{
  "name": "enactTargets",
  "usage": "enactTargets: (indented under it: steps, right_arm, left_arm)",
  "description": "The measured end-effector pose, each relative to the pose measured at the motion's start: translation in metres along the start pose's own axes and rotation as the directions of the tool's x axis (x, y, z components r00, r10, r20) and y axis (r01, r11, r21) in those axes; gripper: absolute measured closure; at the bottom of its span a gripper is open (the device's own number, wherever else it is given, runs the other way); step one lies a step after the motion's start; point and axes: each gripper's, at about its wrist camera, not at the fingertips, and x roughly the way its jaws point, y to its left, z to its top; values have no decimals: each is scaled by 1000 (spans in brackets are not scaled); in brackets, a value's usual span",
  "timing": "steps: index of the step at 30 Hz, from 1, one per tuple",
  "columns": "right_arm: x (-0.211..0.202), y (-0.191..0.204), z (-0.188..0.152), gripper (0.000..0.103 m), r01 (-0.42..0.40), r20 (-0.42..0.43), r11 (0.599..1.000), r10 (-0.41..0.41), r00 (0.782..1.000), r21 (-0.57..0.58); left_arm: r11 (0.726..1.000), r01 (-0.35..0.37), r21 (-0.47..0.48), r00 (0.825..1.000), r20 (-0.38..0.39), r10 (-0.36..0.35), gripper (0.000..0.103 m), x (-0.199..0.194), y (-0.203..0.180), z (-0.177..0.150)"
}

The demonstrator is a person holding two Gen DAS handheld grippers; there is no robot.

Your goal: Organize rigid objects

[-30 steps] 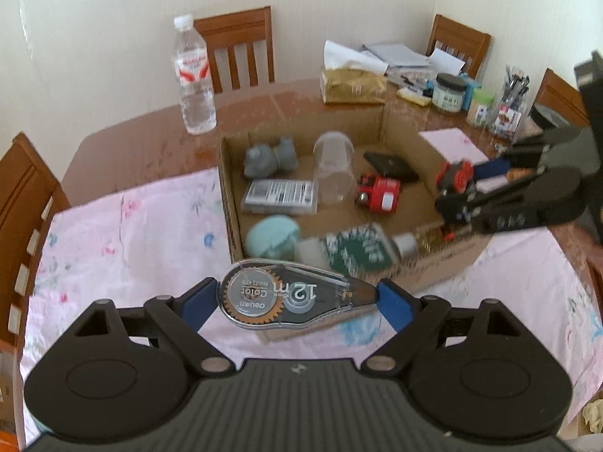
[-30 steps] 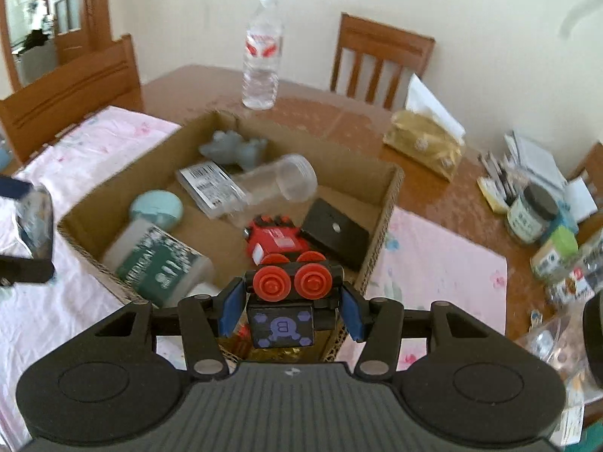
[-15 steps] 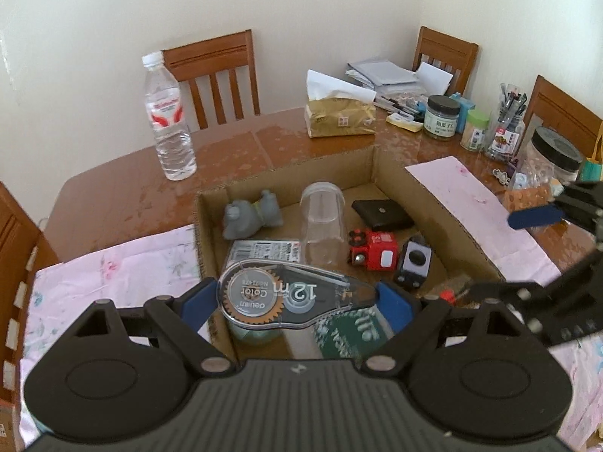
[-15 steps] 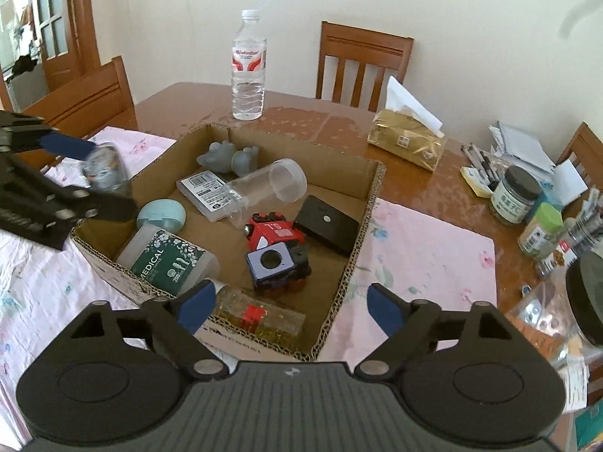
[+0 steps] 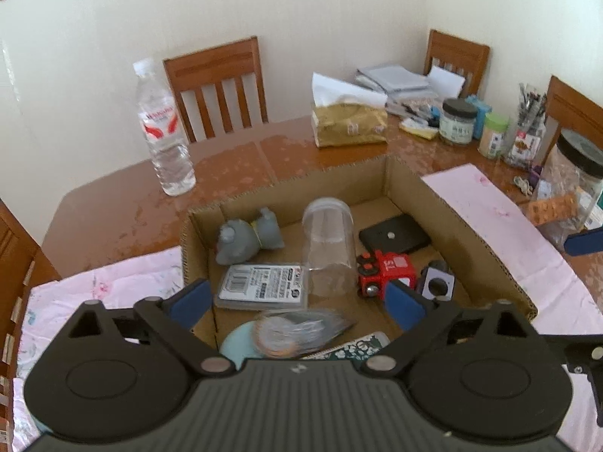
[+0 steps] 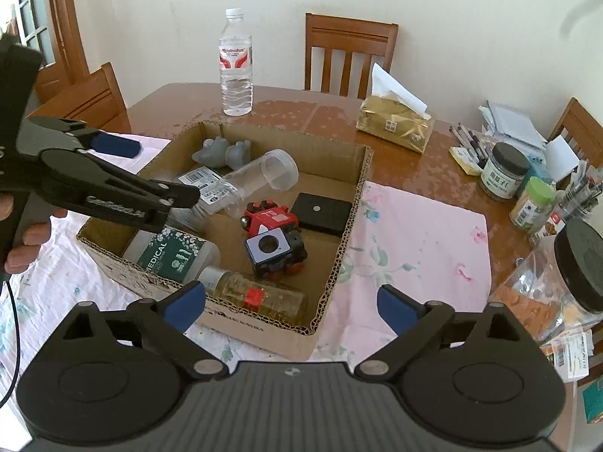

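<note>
- both claws are wide open now and hold nothing; the left gripper point(image 5: 297, 297) let go of the clear tape roller point(image 5: 301, 333) half a second ago, and the roller shows as a blur just under it, dropping into the cardboard box point(image 6: 354, 203).
- one second ago the right gripper point(image 6: 290, 301) held the little robot block point(image 6: 273, 250); now that block lies inside the box, touching the red toy truck point(image 6: 269, 218).
- two more things are put away, so i think the tidy-up is nearly done.
- the water bottle point(image 6: 235, 64) stands on the table behind the box, with a red and white label too small to read.
- the green bottle point(image 6: 171, 254) in the box says "medical".
- the red truck shows "ts", or maybe "51" from the other side.
</note>
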Motion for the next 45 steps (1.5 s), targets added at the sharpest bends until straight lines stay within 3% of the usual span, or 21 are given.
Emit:
enactTargets:
  steps: [5,11,17,24,45]
  right_arm:
    - [-1,1,11,0,41,-39,999,-40,998,30]
    - [-3,4,25,0,110,-121,989,-97,988,103]
    - [-14,11,31,0,126,-142,981,-105,984,146]
    - [-24,18,32,0,131,-140,979,-109,984,156]
    - [-28,25,31,0,137,-137,976,-115,984,167]
  left_arm:
    - [998,-52,-36,998,18,53,4,-21,2,2]
    - [984,-161,-78,985,-79,155,4,-50,-5,1]
    - [976,-163,-141,976,-167,139,4,-72,-6,-6]
    - [965,-177,-194,972,-187,141,4,-86,0,-8]
    - [964,-166,-209,973,-194,126,4,-92,1,-8]
